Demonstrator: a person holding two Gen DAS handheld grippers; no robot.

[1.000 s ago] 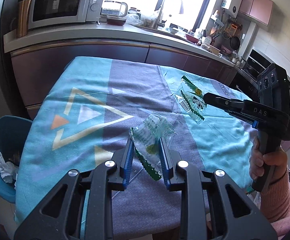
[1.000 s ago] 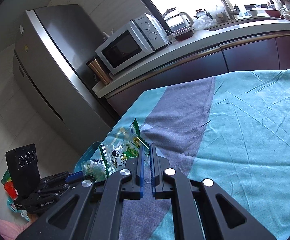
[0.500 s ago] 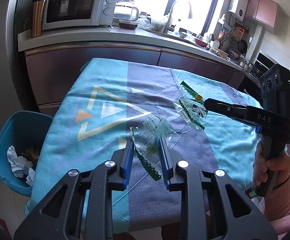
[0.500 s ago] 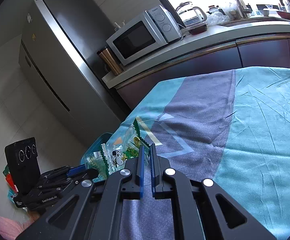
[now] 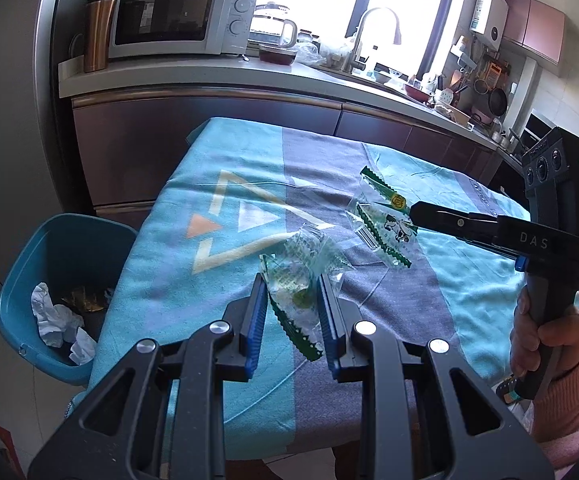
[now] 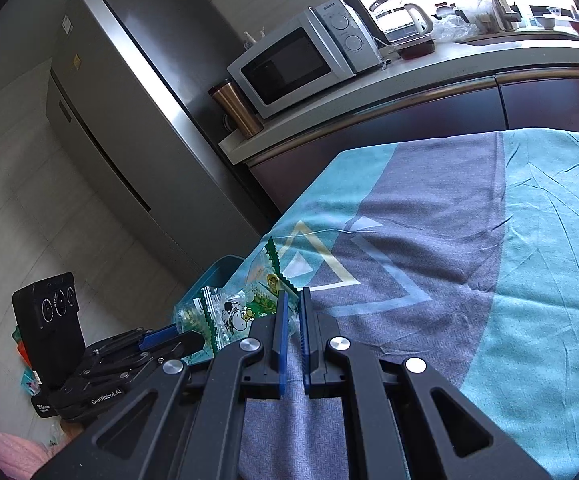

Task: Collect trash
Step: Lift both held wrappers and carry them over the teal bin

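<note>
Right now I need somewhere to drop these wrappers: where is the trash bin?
In the left wrist view the blue bin stands on the floor at lower left, beside the table's left edge.

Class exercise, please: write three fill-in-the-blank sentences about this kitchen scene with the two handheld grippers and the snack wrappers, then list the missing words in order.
1. The left gripper is shut on a crumpled clear ______ with a green zigzag edge.
2. The right gripper holds a wrapper printed with a cartoon ______.
3. On the floor left of the table stands a ______ bin with crumpled white paper inside.
4. The copper tumbler stands on the counter just left of the ______.

Missing words: wrapper; cow; blue; microwave
</note>
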